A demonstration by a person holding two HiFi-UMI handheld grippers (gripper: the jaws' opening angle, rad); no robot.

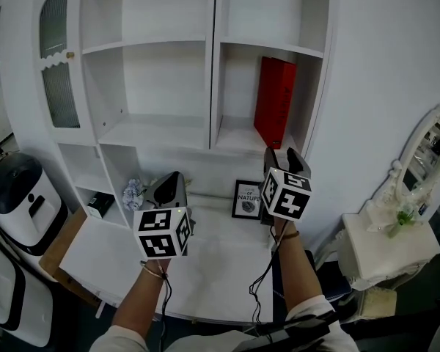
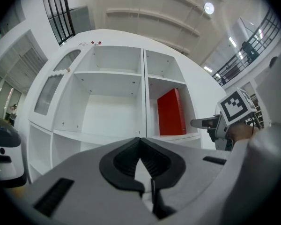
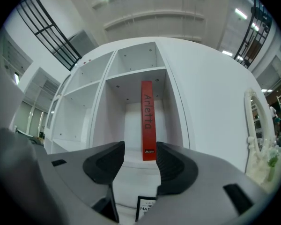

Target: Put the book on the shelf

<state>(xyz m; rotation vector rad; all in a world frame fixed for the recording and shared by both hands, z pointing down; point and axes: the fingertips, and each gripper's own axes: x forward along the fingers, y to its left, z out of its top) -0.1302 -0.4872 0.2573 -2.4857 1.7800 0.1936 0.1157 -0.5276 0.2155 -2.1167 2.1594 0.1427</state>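
1. Head view: the red book (image 1: 274, 101) stands upright on the shelf (image 1: 212, 64), in the right compartment against its right wall. Both tongs hover over the white bench (image 1: 220, 259), with the left tongs (image 1: 171, 177) lower and the right tongs (image 1: 281, 154) just below the book's compartment. A framed print (image 1: 246, 199) leans at the bench's back edge.
2. Left gripper view: the left tongs (image 2: 140, 143) are clenched, pads meeting on nothing. The book (image 2: 171, 112) sits well beyond them.
3. Right gripper view: the right tongs (image 3: 140, 159) are released and empty. The book's spine (image 3: 148, 121) shows through the gap, well apart from them.
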